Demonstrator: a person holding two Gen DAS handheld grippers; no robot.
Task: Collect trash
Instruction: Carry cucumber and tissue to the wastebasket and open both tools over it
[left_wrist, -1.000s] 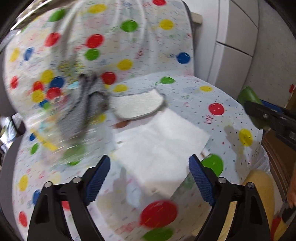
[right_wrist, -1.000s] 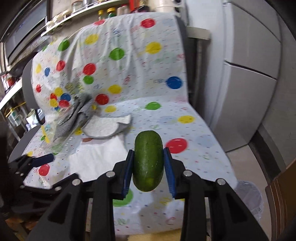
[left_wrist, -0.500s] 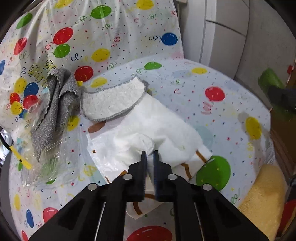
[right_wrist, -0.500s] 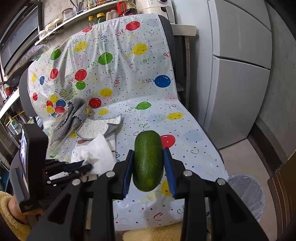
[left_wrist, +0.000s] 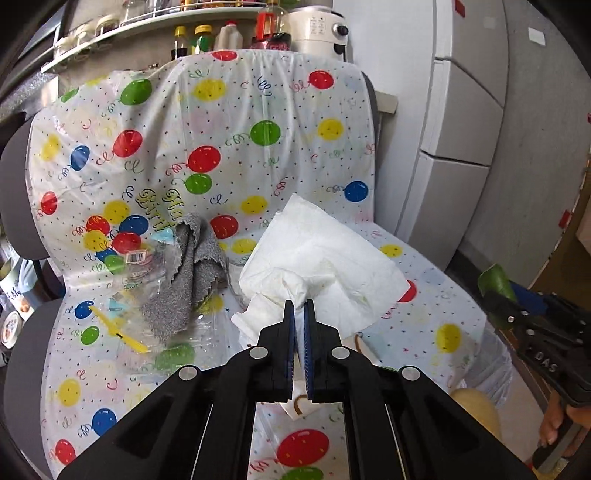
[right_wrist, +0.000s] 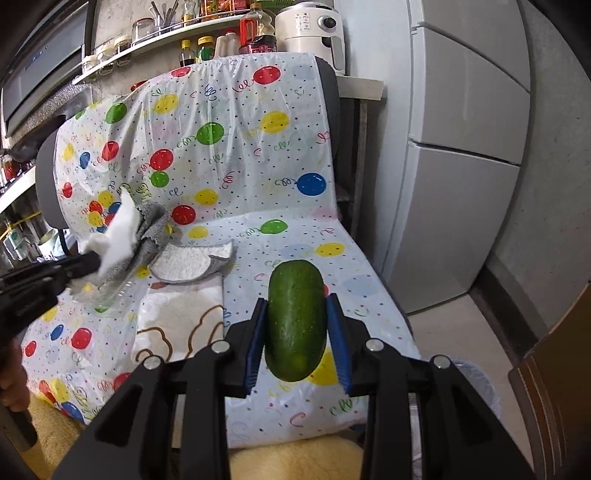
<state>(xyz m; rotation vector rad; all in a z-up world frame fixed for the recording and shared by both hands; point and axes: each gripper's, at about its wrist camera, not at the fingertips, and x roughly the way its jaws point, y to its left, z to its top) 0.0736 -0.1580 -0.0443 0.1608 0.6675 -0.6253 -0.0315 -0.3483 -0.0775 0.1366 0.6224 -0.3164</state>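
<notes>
White tissue (left_wrist: 325, 258) bunches between the pads of the left gripper (left_wrist: 299, 308), whose jaws are pinched almost together on it, the sheet lifted clear of the seat. The right gripper (right_wrist: 297, 332) grips a green cucumber (right_wrist: 295, 321) upright between its blue pads at a middling width.

Only the right wrist view shows the printed paper napkin (right_wrist: 181, 321) lying flat on the seat, the grey-edged white pad (right_wrist: 194, 258) beyond it, and the lined bin (right_wrist: 476, 384) on the floor at the seat's right edge. Only the left wrist view shows the clear plastic wrapper (left_wrist: 147, 280) with its yellow strip (part under the grey cloth (left_wrist: 188, 273)).

The balloon-print cover (left_wrist: 424, 332) is bare along its right half, and open floor lies between the chair and the grey fridge (right_wrist: 461, 184).

A second ago the left jaws stood wide over the flat tissue; half a second ago they had closed on it at seat level, and it now hangs higher. The cucumber sits as before.
</notes>
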